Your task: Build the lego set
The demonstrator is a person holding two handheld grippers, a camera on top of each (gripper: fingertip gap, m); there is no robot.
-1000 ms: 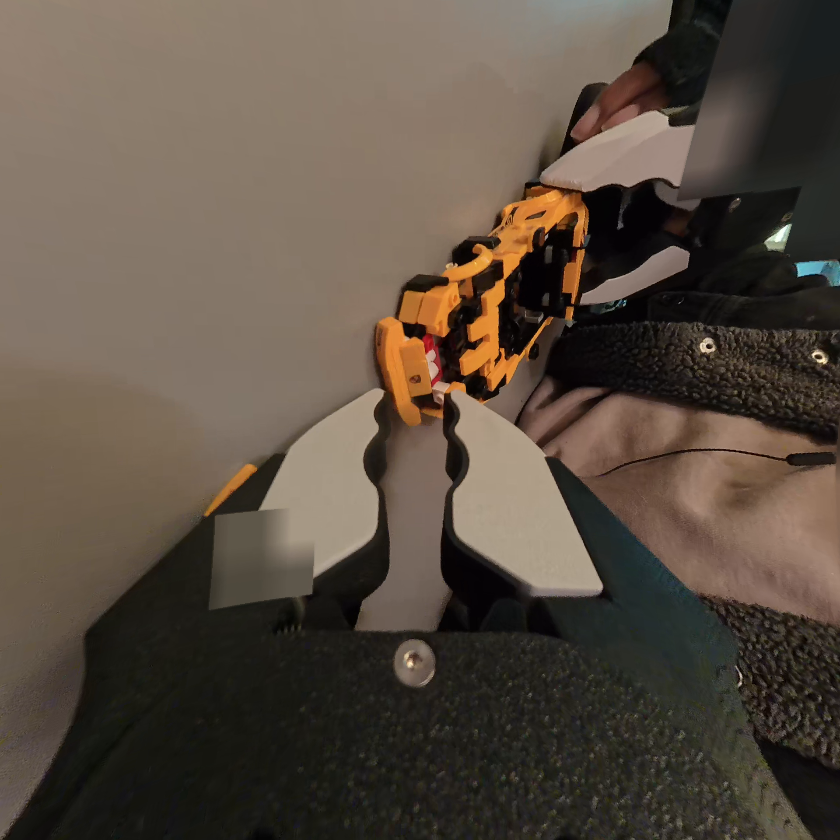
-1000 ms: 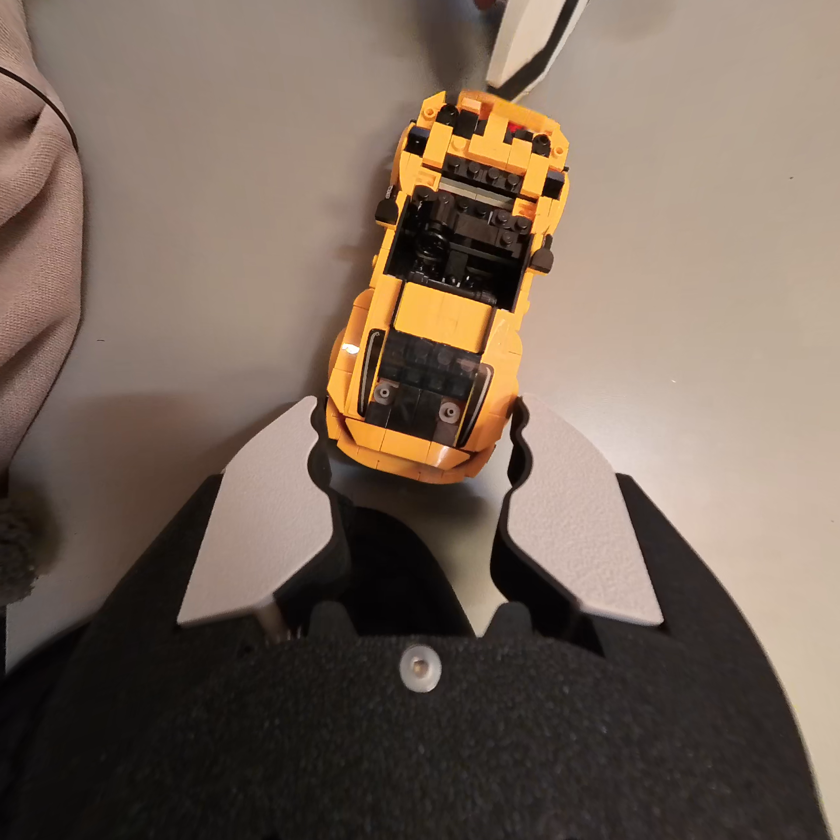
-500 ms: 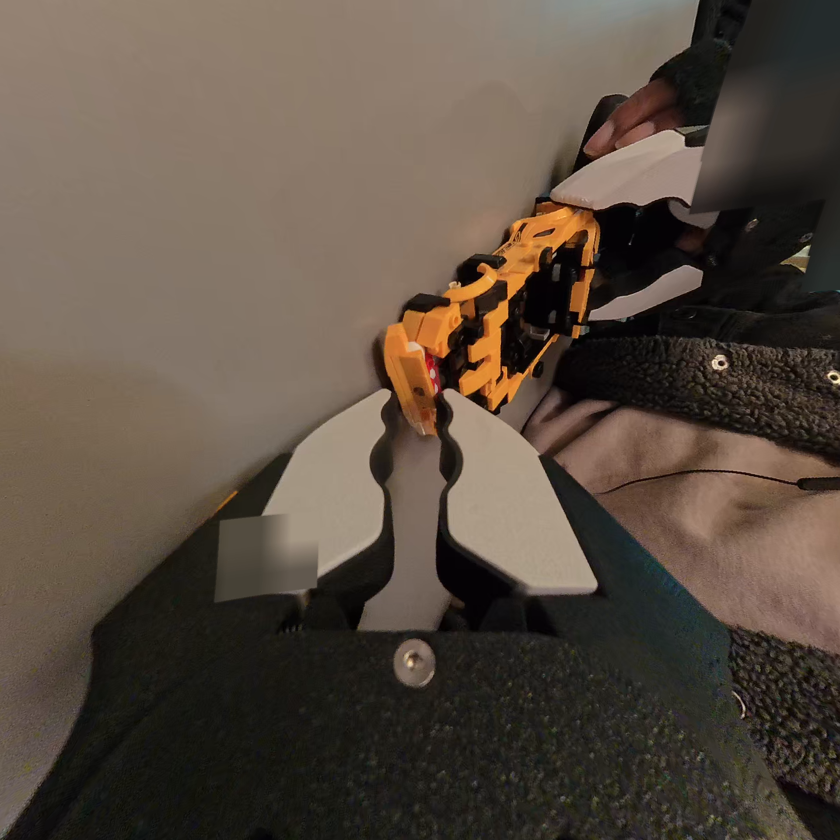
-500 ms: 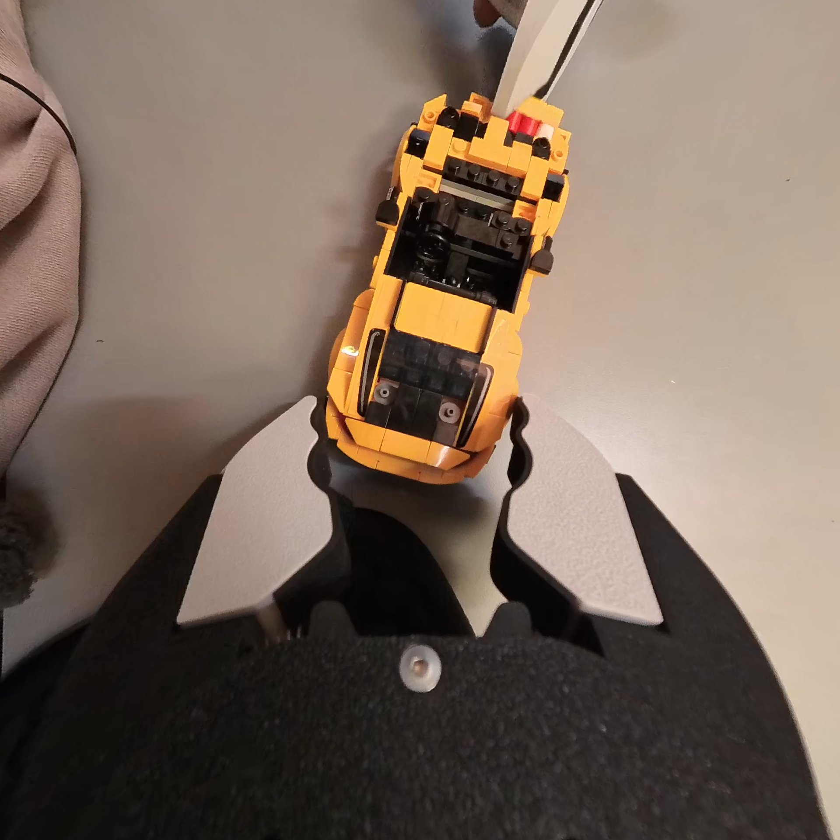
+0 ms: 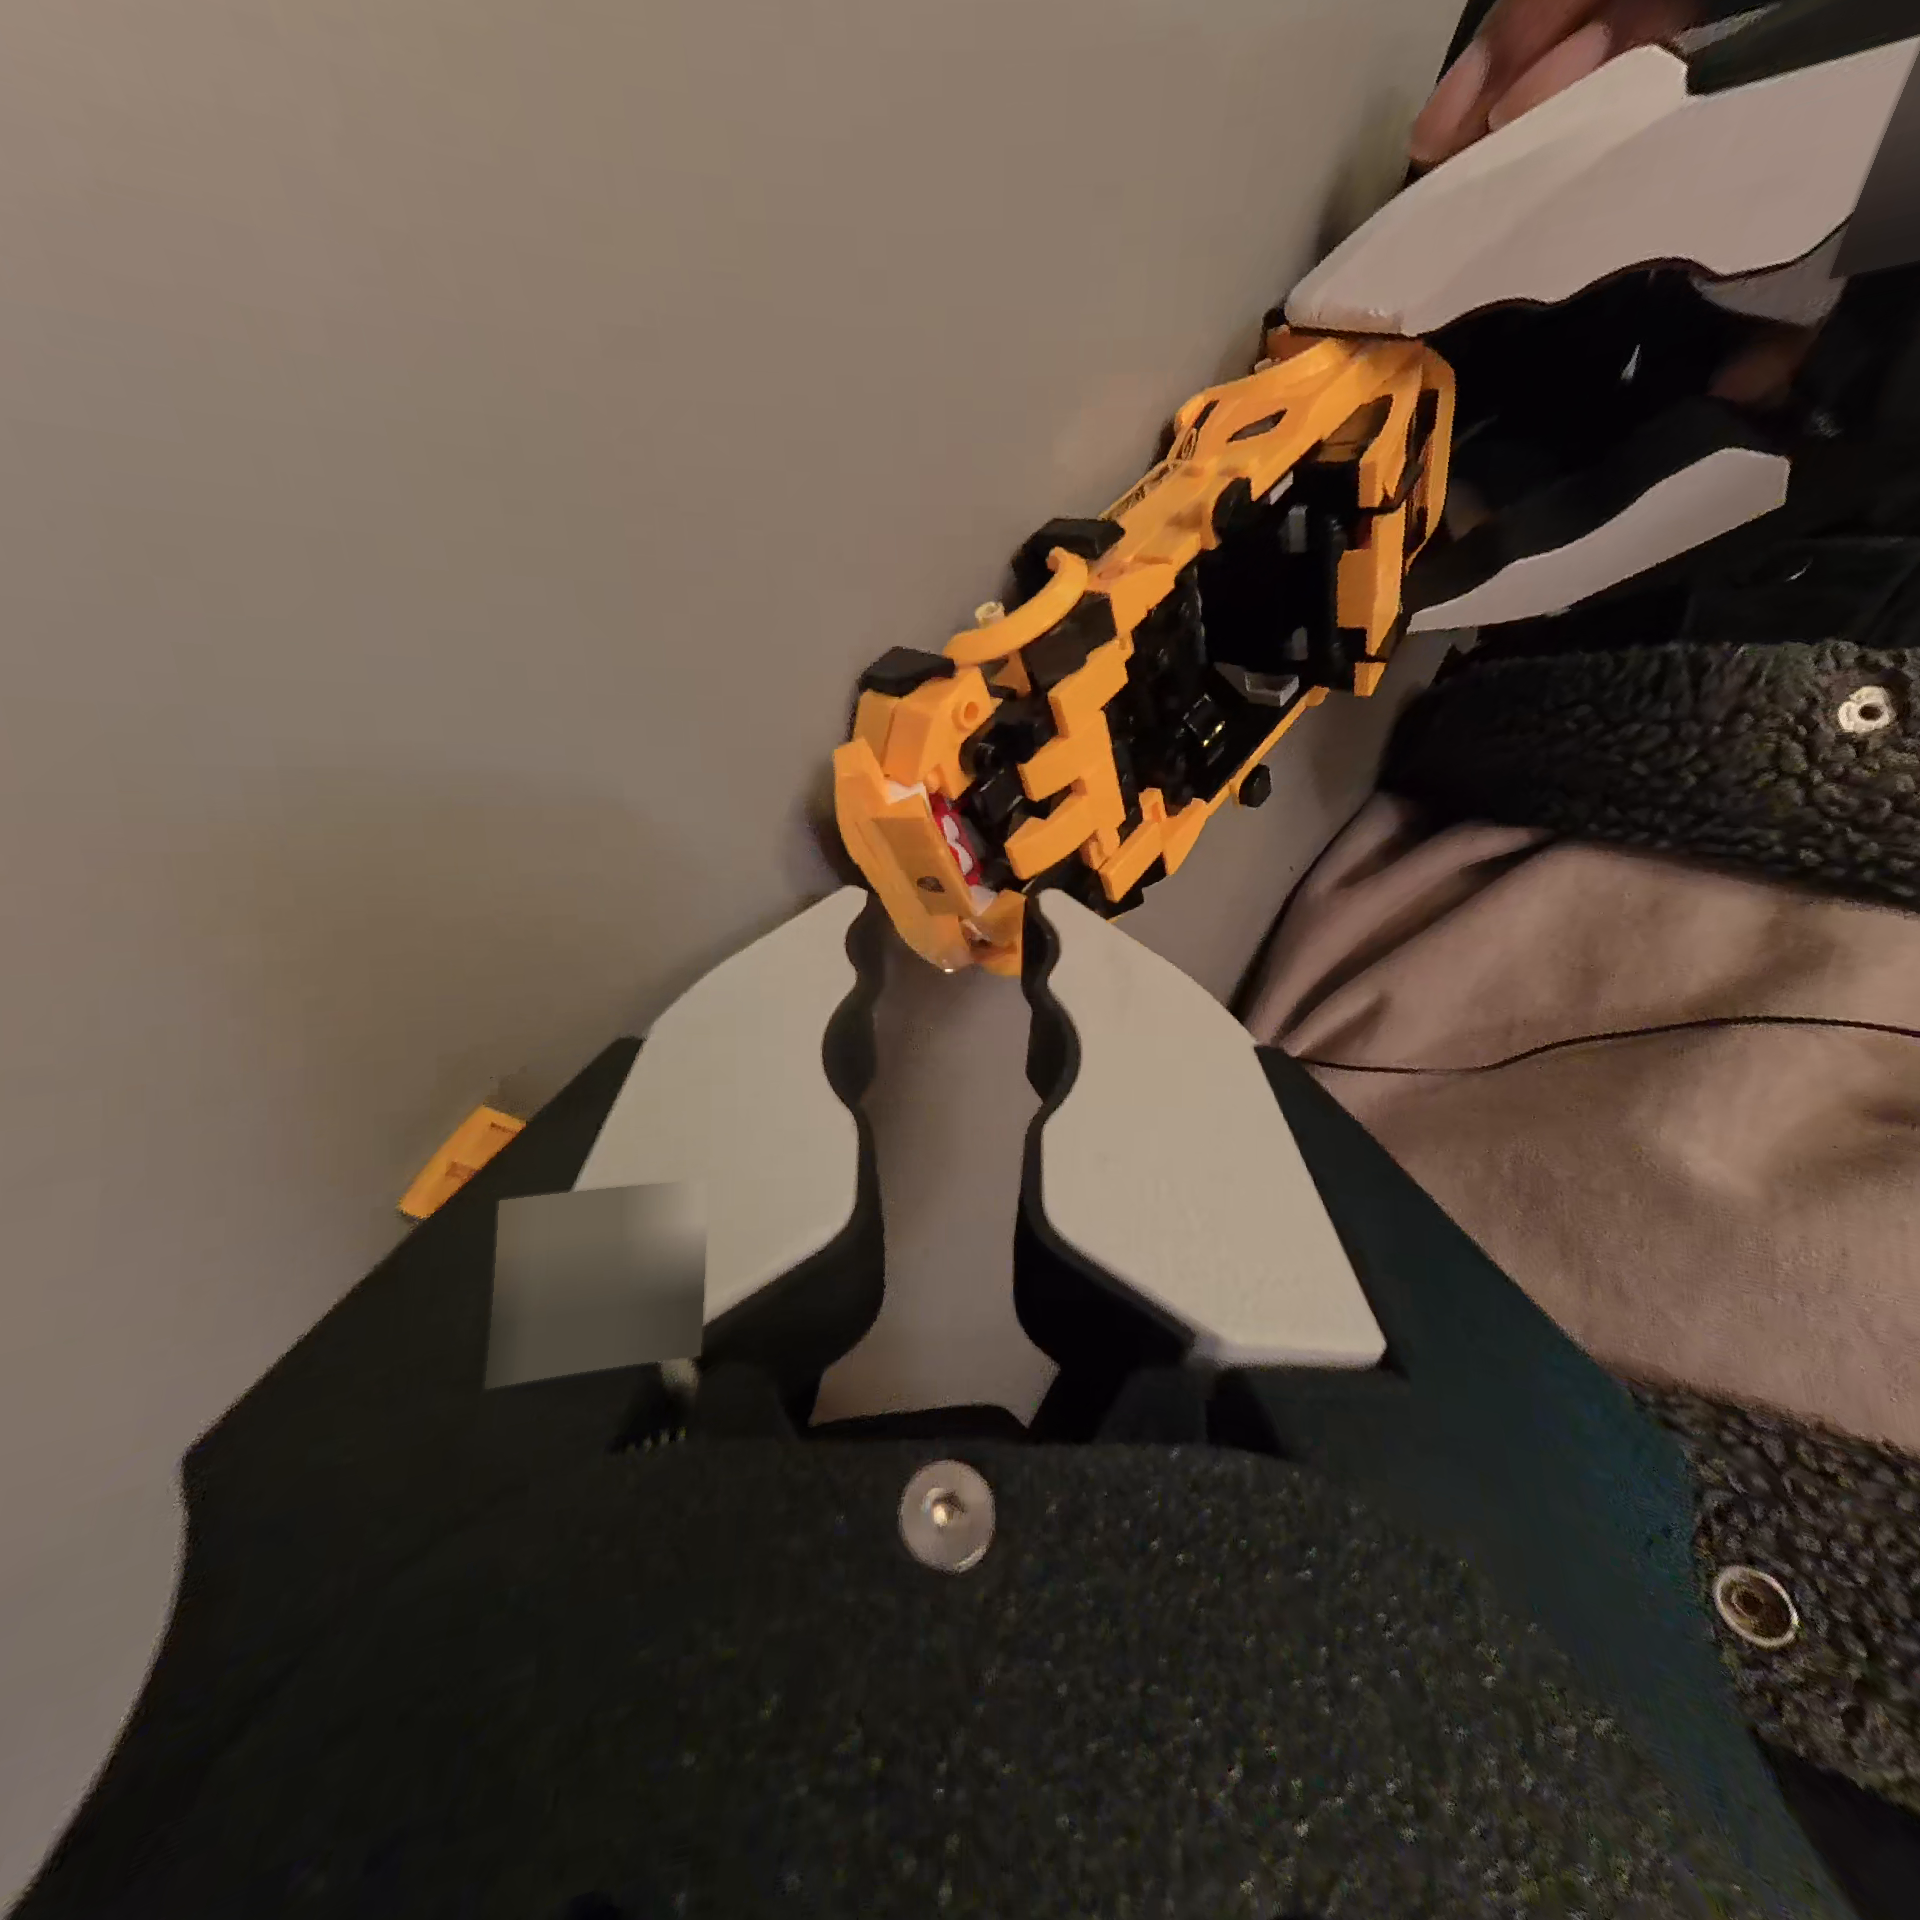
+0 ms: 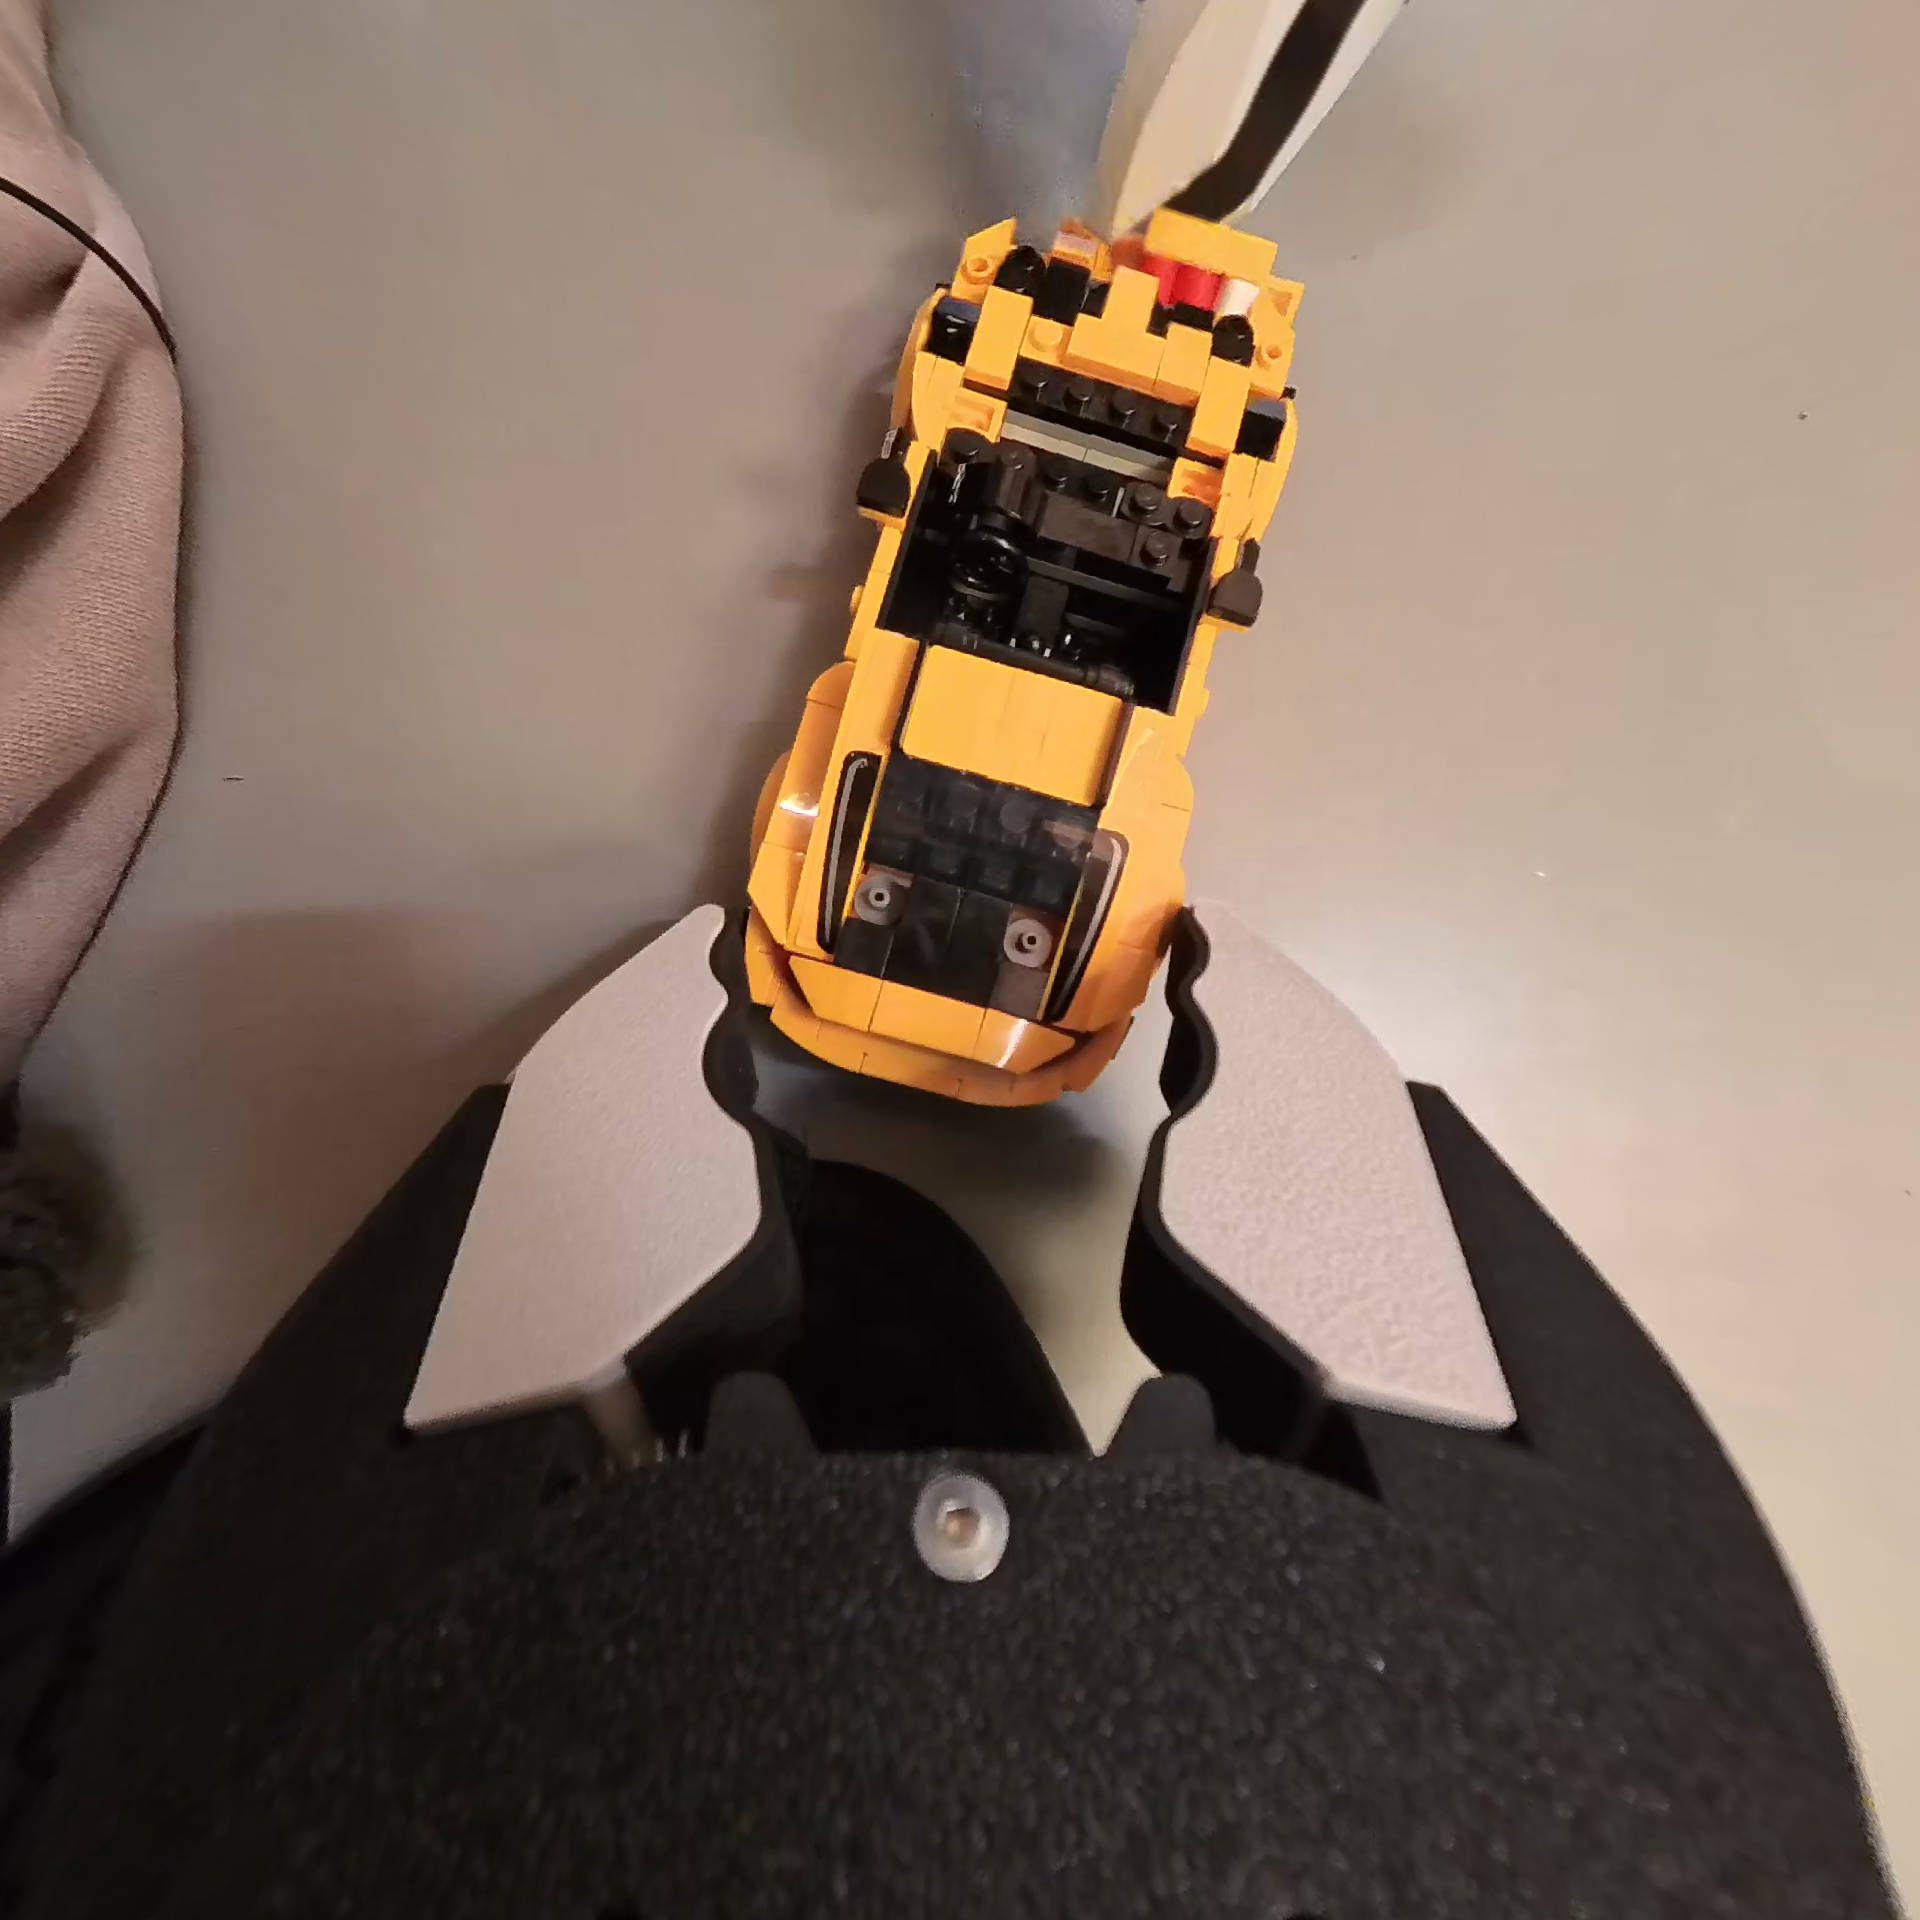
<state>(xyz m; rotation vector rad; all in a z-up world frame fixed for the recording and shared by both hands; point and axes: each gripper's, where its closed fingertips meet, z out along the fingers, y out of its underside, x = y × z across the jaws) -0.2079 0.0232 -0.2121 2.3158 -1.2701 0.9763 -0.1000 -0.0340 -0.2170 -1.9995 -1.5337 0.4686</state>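
Note:
An orange and black lego car (image 6: 1018, 727) lies on the grey table (image 6: 1558, 727), roofless, with its black interior showing. My right gripper (image 6: 956, 935) is shut on the car's nose, one finger on each side. In the left wrist view the car (image 5: 1143, 675) runs diagonally, with the right gripper (image 5: 1371, 457) at its far end. My left gripper (image 5: 951, 914) is at the car's tail, its tips closed on an orange rear piece (image 5: 914, 862) beside a red part. The left gripper's fingers (image 6: 1216, 104) show at the top of the right wrist view.
A small loose orange piece (image 5: 457, 1164) lies on the table left of my left gripper. A person's beige garment (image 5: 1558, 1039) and dark fleece jacket (image 5: 1662, 779) lie close along the right. The garment also shows in the right wrist view (image 6: 73, 520). A hand (image 5: 1507, 62) holds the right gripper. One gripper's finger ends stand about 12 cm off the other's.
My left gripper has moved in onto the car's tail, and the orange rear piece now sits between its tips. The car has turned slightly in the right gripper's hold.

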